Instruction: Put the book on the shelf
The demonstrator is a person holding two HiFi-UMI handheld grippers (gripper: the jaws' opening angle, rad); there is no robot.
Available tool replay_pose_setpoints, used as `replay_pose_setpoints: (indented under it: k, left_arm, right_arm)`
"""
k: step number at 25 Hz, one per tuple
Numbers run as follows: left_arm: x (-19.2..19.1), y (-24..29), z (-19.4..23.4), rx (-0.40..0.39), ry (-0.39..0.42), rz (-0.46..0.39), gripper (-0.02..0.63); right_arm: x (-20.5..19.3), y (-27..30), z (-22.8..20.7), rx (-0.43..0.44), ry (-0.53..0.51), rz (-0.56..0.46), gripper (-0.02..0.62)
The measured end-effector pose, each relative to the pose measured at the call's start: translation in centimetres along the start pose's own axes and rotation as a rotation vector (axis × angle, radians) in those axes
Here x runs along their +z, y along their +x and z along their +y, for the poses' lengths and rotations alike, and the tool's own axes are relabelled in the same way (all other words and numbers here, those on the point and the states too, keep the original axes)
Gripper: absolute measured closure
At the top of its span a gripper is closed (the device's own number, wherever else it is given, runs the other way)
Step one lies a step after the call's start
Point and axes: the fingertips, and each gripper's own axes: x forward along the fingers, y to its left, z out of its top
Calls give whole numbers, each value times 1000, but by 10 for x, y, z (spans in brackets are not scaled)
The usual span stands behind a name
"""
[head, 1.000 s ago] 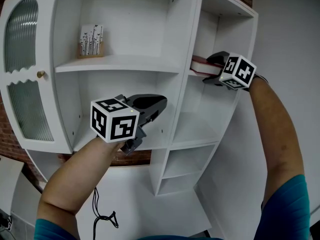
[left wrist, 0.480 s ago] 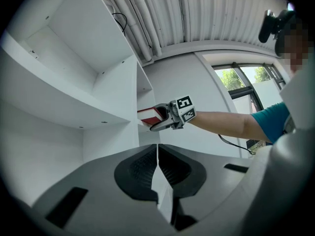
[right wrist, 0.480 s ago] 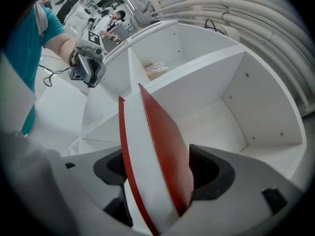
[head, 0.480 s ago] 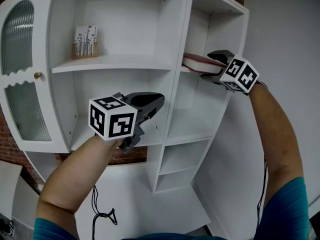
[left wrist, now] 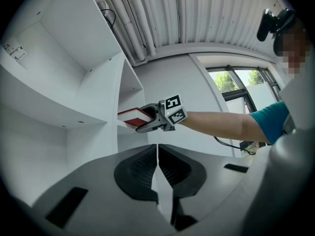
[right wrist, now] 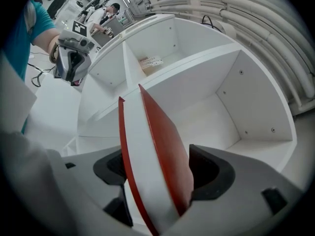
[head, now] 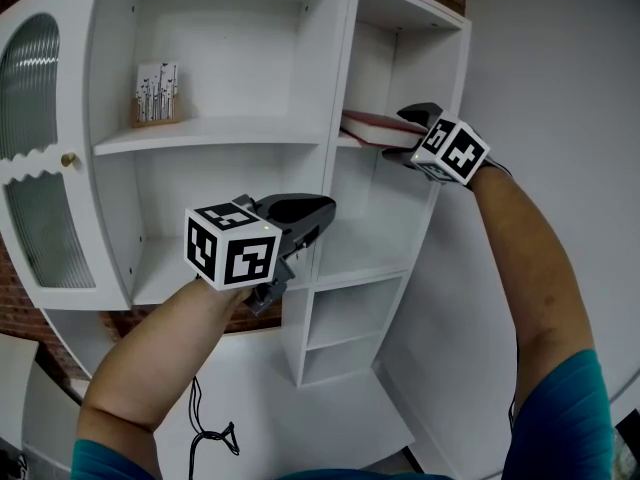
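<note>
Right gripper up high, jaws pinching the red-covered book across both covers. Its far end pokes ahead of the jaws into the narrow upper shelf. I'm holding it flat, I'd say, so it can slide onto the board and lie there. Left gripper hangs lower, off to the side, jaws pressed together on nothing, clear of the work. No title readable on the cover; the marker cubes show only square patterns.

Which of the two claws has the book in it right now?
The right claw, closed on the red book at the narrow upper shelf; the left claw is shut on nothing.
</note>
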Motion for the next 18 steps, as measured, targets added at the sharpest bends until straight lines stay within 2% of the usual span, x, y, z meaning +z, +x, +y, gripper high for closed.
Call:
replay_pose_setpoints:
  k: [4,7,11,18]
  left_arm:
    - [1,-1,3,7,-2,-4,584]
    - [-4,-3,7,14,-12,2,584]
    - [-7,-5,10,19,-16,8,584]
    - [-6,-5,9,22,-17,7,584]
  right_arm:
    - [-3,10,-7,-54,-55,51,281]
    - [-5,17,-3,-54,-74,98,282]
    - [-3,14,-4,-56,-93,100,282]
    - [-4,-6,-1,-114,-200,117,282]
